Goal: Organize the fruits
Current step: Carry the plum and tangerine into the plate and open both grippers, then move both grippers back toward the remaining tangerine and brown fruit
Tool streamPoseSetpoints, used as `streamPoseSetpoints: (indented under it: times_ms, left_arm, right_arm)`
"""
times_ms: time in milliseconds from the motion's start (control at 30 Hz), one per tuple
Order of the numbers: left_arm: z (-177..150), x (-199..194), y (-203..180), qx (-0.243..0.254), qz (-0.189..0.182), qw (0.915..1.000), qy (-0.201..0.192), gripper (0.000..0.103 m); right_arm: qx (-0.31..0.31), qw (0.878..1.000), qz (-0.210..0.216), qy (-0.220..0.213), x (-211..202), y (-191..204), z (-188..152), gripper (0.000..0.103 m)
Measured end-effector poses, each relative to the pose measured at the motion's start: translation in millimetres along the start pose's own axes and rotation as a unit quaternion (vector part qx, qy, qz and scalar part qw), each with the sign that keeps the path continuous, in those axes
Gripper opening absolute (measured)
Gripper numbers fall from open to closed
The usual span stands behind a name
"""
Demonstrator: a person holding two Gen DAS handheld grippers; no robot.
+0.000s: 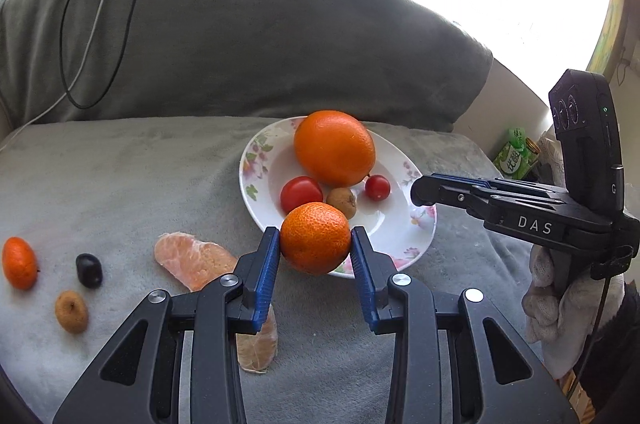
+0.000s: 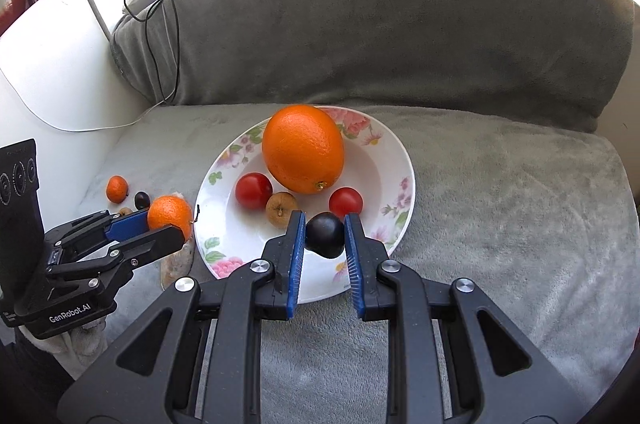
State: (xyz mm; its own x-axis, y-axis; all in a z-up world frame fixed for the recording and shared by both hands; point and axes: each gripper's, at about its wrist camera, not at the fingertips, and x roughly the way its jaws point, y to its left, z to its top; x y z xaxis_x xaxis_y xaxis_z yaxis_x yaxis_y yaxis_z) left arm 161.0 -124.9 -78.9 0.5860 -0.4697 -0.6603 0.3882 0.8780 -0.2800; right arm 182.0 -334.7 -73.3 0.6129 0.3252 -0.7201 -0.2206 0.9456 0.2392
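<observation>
My left gripper (image 1: 315, 238) is shut on a mandarin (image 1: 315, 238), held at the near left rim of the floral plate (image 1: 416, 224). The mandarin also shows in the right wrist view (image 2: 170, 212). My right gripper (image 2: 324, 234) is shut on a dark grape (image 2: 325, 234) over the plate's near rim (image 2: 396, 224). The plate holds a big orange (image 2: 303, 148), two cherry tomatoes (image 2: 253, 190) (image 2: 346, 202) and a brown longan (image 2: 281, 209). On the blanket to the left lie a kumquat (image 1: 19, 262), a dark grape (image 1: 89, 270), a longan (image 1: 71, 311) and peeled citrus segments (image 1: 192, 260).
The grey blanket (image 2: 500, 192) covers a seat with a raised backrest (image 1: 240, 36) behind the plate. Cables (image 1: 80, 24) hang over the backrest at the left. The right gripper (image 1: 424, 190) reaches in over the plate's right rim in the left wrist view.
</observation>
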Motion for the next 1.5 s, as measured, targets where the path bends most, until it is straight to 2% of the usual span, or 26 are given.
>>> streamPoseSetpoints:
  times_ms: [433,500,567,600,700,767,867,967,1067,1233,1333,1500]
  left_arm:
    - [4.2,10.9,-10.9,0.015,-0.006,0.9998,0.009,0.035]
    - [4.8,12.0,-12.6,0.018,-0.007,0.9998,0.009,0.037]
    - [5.7,11.8,-13.8,0.02,-0.006,0.9998,0.005,0.048]
    - [6.2,11.4,-14.2,0.02,-0.007,0.9998,0.004,0.05]
    - [7.4,10.2,-15.9,0.023,-0.006,0.9997,0.001,0.055]
    - [7.4,9.3,-15.6,0.021,-0.005,0.9998,0.0,0.062]
    - [6.9,8.2,-16.3,0.024,-0.005,0.9997,0.0,0.065]
    - [5.7,6.3,-17.4,0.025,0.003,0.9997,-0.001,0.077]
    - [5.3,4.7,-17.7,0.024,0.006,0.9997,-0.003,0.08]
    - [4.9,3.2,-19.3,0.028,0.018,0.9994,-0.003,0.081]
    - [5.2,1.1,-18.3,0.027,0.021,0.9994,-0.007,0.081]
    - [5.9,-3.6,-18.4,0.027,0.025,0.9993,-0.011,0.081]
  right_arm:
    - [0.016,1.0,0.005,-0.003,5.3,-8.9,4.2,0.023]
    - [0.019,1.0,0.006,-0.006,4.3,-9.7,5.6,0.029]
    - [0.021,1.0,0.006,-0.013,2.2,-9.9,6.8,0.055]
    - [0.02,1.0,0.007,-0.017,0.8,-9.4,6.9,0.059]
    - [0.017,1.0,0.003,-0.019,-0.9,-7.3,9.2,0.06]
    - [0.017,1.0,0.002,-0.024,-2.6,-6.8,10.1,0.071]
    - [0.018,0.999,0.0,-0.033,-5.8,-5.7,11.1,0.084]
    - [0.018,0.999,0.001,-0.038,-8.1,-4.5,12.2,0.088]
    - [0.015,0.999,-0.003,-0.036,-8.2,-2.6,13.0,0.088]
    - [0.007,0.999,-0.007,-0.039,-10.4,1.5,12.1,0.089]
    - [0.009,0.999,-0.008,-0.05,-13.9,2.6,11.4,0.096]
    - [0.011,0.998,-0.016,-0.061,-18.7,3.7,11.9,0.098]
